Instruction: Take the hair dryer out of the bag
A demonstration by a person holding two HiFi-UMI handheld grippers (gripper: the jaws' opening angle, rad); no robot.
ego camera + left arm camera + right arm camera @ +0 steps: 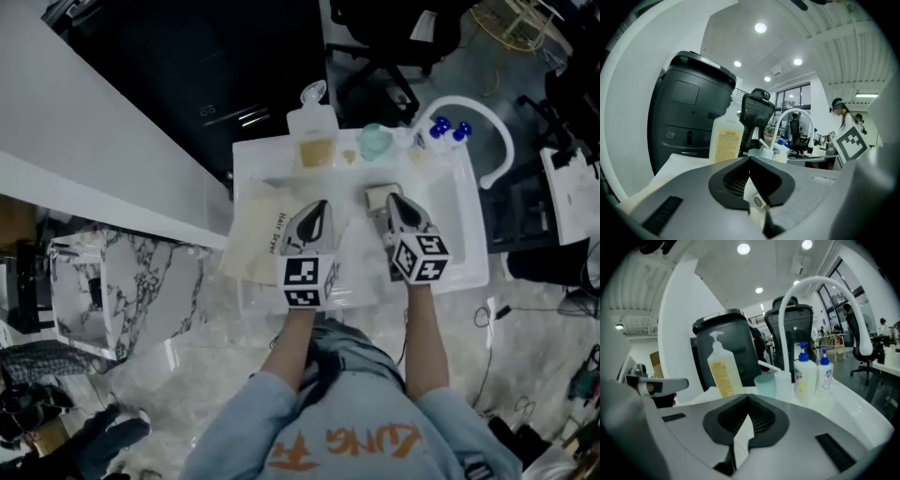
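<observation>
Both pairs of tongs are shut above the white sink (469,244). The left tongs (749,159) pinch a pale strip (752,197) that carries a small round fitting, and the right tongs (749,399) pinch a thin pale sheet (740,439). We take both to be parts of the cloth bag (258,234) printed "Hair dryer", though we cannot confirm it. The bag lies at the sink's left side, under and beside the left tongs. The hair dryer itself shows in no view. We judge it to be inside the bag, so we cannot tell which way it points. The bag's long axis runs from the near edge toward the pump bottle (314,131) and the white faucet (495,131) at the back, with its print running along that axis. The step in hand looks like lifting or opening the bag by its mouth. Next, we think, one pair must hold the fabric while the other lets go and reaches in for the dryer.
</observation>
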